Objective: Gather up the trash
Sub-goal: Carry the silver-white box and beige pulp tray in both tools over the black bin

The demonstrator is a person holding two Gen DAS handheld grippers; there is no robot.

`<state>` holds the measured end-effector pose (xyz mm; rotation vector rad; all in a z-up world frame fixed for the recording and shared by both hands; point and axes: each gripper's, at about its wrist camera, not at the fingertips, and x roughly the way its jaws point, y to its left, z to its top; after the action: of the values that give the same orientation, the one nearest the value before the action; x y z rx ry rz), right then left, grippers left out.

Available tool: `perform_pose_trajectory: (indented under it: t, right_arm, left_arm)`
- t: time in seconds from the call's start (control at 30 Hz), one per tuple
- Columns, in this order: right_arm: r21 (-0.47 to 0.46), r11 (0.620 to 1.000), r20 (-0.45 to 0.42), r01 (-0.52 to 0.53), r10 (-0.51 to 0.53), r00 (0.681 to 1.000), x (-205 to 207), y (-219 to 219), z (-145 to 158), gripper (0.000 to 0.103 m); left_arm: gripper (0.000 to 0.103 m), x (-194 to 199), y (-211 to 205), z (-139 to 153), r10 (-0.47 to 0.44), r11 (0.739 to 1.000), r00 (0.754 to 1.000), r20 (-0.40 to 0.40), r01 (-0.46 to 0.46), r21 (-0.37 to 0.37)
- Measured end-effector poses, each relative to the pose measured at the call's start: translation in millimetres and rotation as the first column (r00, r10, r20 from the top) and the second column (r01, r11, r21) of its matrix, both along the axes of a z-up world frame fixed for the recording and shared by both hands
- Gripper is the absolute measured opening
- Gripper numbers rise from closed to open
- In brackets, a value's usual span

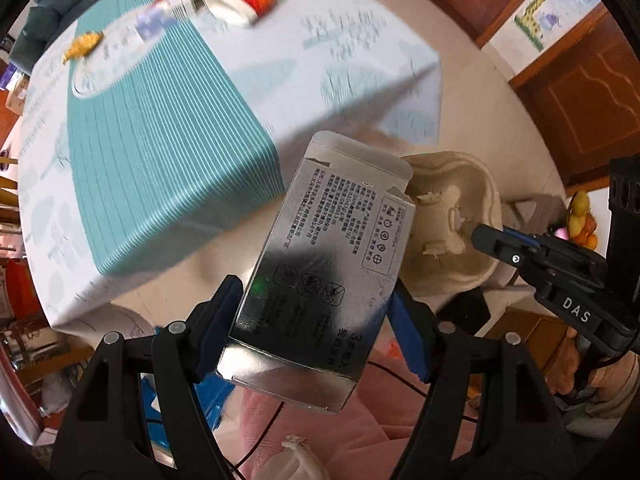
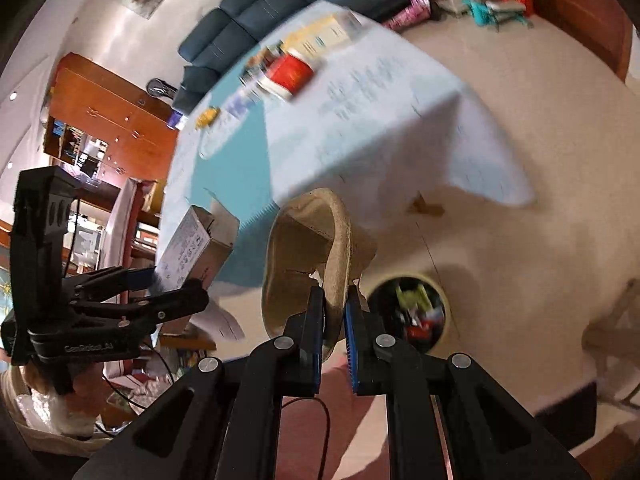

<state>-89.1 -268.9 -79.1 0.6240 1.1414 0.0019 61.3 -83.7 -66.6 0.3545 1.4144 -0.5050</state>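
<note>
1. Left wrist view: your left tool (image 1: 312,316) pinches a silver box (image 1: 320,264), held off the worktop (image 1: 168,140).
2. Right wrist view: your right tool (image 2: 334,320) pinches a pulp tray (image 2: 308,248) above the floor, near the bin (image 2: 408,308).

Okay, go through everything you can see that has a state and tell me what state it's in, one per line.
left gripper: shut on the silver box
silver box: held in the air, top flaps open
right gripper: shut on the pulp tray's rim
pulp tray: held in the air, tilted on edge, torn
trash bin: open on the floor, partly filled
tablecloth: spread on the table, corners hanging
</note>
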Motion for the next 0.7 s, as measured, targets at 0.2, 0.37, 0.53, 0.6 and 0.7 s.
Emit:
perform_pose_trajectory:
  t: [0.2, 0.37, 0.53, 0.6, 0.7]
  right_arm:
    - [-0.005, 0.998, -0.084, 0.06, -0.06, 0.995, -20, -4, -61, 0.01]
    - [-0.024, 0.995, -0.141, 0.095, -0.098, 0.985, -29, -3, -116, 0.01]
    - [-0.036, 0.991, -0.2, 0.13, -0.134, 0.971, -29, 0, -178, 0.01]
    - [-0.039, 0.989, -0.214, 0.141, -0.146, 0.966, -27, 3, -197, 0.01]
    - [-0.04, 0.987, -0.238, 0.158, -0.163, 0.958, -23, 7, -228, 0.01]
  left_arm:
    - [0.069, -15, -10, -58, -0.023, 0.998, 0.998, -0.054, 0.027, 0.063]
    - [0.069, -19, -15, -113, -0.034, 0.994, 0.997, -0.072, 0.041, 0.097]
    - [0.069, -17, -19, -171, -0.03, 0.991, 0.996, -0.08, 0.04, 0.124]
    - [0.069, -16, -21, -195, -0.025, 0.99, 0.996, -0.086, 0.037, 0.135]
    - [0.069, -16, -21, -224, -0.018, 0.989, 0.996, -0.092, 0.031, 0.147]
